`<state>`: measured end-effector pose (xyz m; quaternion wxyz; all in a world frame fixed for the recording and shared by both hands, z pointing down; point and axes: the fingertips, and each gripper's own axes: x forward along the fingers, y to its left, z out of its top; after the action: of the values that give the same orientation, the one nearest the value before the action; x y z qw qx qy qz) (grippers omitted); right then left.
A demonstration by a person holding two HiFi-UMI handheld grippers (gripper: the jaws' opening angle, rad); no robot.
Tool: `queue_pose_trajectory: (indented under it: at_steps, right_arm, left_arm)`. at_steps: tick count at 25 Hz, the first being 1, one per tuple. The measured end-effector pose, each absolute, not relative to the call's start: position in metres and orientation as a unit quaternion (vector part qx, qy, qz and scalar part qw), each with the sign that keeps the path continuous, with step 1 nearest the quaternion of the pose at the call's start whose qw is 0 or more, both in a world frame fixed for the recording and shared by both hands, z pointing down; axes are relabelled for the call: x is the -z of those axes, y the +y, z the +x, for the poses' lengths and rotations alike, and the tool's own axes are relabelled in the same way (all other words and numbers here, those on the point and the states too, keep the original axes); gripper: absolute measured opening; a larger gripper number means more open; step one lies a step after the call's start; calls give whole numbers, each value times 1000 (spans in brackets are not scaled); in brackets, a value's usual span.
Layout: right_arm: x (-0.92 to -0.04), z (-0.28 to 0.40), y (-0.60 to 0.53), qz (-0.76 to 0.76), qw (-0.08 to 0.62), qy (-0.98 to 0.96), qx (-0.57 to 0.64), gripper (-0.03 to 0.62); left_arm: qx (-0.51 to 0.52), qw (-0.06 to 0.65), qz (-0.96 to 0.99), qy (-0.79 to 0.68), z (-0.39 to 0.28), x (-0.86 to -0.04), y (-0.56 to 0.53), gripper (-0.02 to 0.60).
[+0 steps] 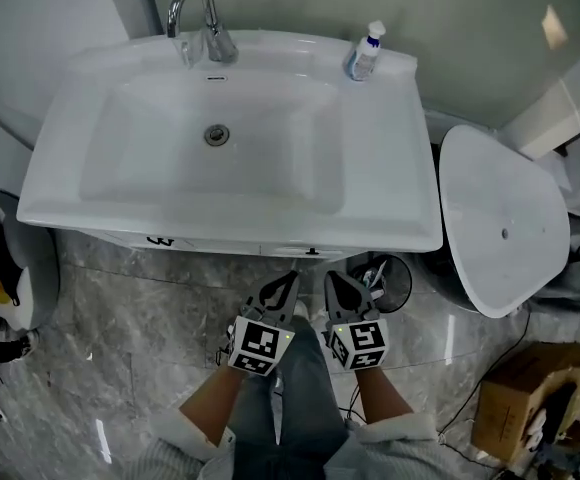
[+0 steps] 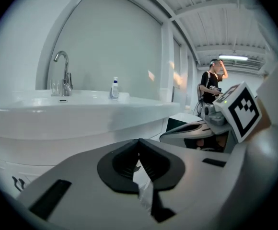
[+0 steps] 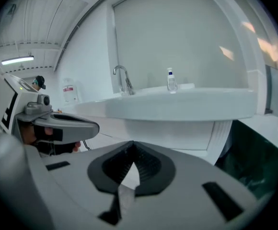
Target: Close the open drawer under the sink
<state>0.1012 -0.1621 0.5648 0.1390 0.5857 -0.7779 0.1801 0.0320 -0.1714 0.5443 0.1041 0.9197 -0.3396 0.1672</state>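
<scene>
While both tools hang just short of the sink (image 1: 390,230) rim, we note the left gripper (image 1: 285,286) and right gripper (image 1: 337,288) with jaws pressed together, empty. The drawer (image 1: 232,245) front lies straight ahead, its long axis crosswise. It seems only slightly open, and neither gripper is clearly nearer.
</scene>
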Motion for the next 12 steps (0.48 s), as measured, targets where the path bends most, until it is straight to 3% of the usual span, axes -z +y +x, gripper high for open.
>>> queue_pose_trajectory:
  at_steps: [12]
  right_arm:
    - [-419, 75, -137, 568, 66, -802, -170, 11]
  left_arm:
    - [-120, 70, 926, -351, 17, -416, -148, 17]
